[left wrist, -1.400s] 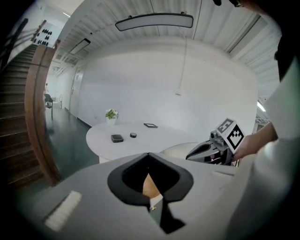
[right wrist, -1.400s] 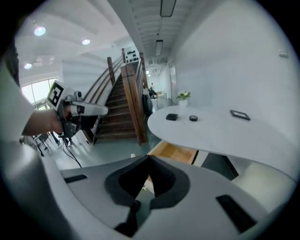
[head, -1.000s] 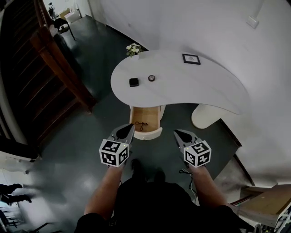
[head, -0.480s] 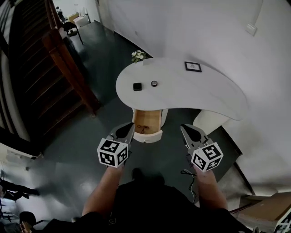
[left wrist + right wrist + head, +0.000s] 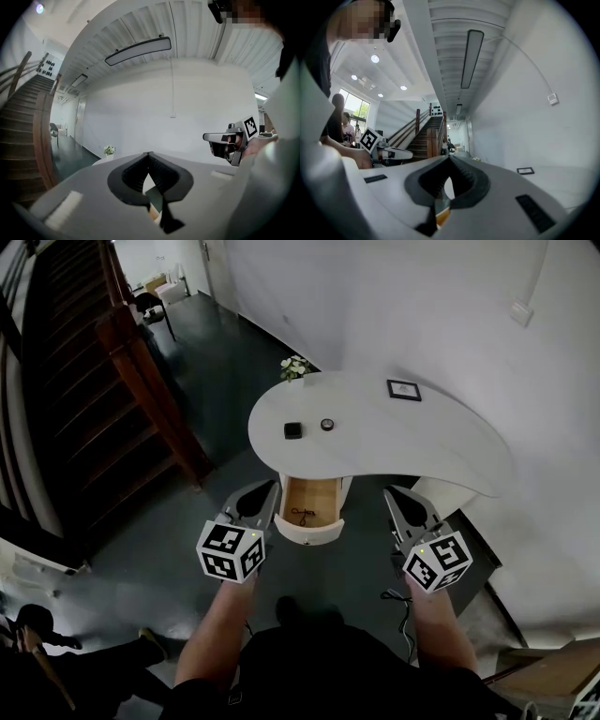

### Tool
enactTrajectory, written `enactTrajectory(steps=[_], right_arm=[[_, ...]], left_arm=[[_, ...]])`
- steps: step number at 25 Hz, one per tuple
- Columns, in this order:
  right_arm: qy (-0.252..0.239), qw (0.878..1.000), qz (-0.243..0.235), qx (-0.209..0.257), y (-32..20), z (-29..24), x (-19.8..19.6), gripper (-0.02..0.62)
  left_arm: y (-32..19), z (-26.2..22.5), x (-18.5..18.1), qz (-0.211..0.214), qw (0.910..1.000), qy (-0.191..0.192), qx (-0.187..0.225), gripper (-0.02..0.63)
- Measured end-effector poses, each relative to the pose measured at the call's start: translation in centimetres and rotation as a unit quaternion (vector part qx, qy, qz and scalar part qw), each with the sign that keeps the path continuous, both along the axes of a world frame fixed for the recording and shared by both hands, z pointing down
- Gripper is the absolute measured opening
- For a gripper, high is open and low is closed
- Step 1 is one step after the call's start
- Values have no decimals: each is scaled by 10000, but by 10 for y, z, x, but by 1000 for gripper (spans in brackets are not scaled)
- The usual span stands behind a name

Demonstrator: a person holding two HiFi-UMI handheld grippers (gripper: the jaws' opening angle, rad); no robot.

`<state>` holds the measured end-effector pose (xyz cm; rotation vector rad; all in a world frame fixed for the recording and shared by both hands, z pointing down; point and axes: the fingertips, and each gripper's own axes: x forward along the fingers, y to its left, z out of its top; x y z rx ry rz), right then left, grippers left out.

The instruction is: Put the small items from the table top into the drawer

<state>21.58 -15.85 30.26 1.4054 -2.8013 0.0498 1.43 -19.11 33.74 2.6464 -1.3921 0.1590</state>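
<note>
Lower in view than a second ago, table [image 5: 412, 442] with black box [image 5: 293, 430] and round item [image 5: 326, 425] on top, drawer [image 5: 312, 503] open beneath; left gripper [image 5: 265, 491] and right gripper [image 5: 394, 496] clenched empty, well short; likely risk: bumping drawer front when reaching.

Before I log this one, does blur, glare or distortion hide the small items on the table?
Head view: sharp, edges bowed, table evenly lit; the black square item and the round item read clearly on the white table top. Left gripper view: strong fisheye, black corners, small items not shown. Right gripper view: same fisheye, bright window at left, small items not shown.
</note>
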Motion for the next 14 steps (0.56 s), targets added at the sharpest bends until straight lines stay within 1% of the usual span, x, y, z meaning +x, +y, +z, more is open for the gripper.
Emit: enactTrajectory(steps=[4, 14], right_arm=[[19, 10000, -93, 20, -1, -1, -10, 12], [-51, 9997, -205, -120, -9, 6, -20, 12]], left_arm=[[-1, -1, -5, -22, 10000, -29, 47, 11], [-9, 8, -10, -22, 9999, -99, -90, 11]])
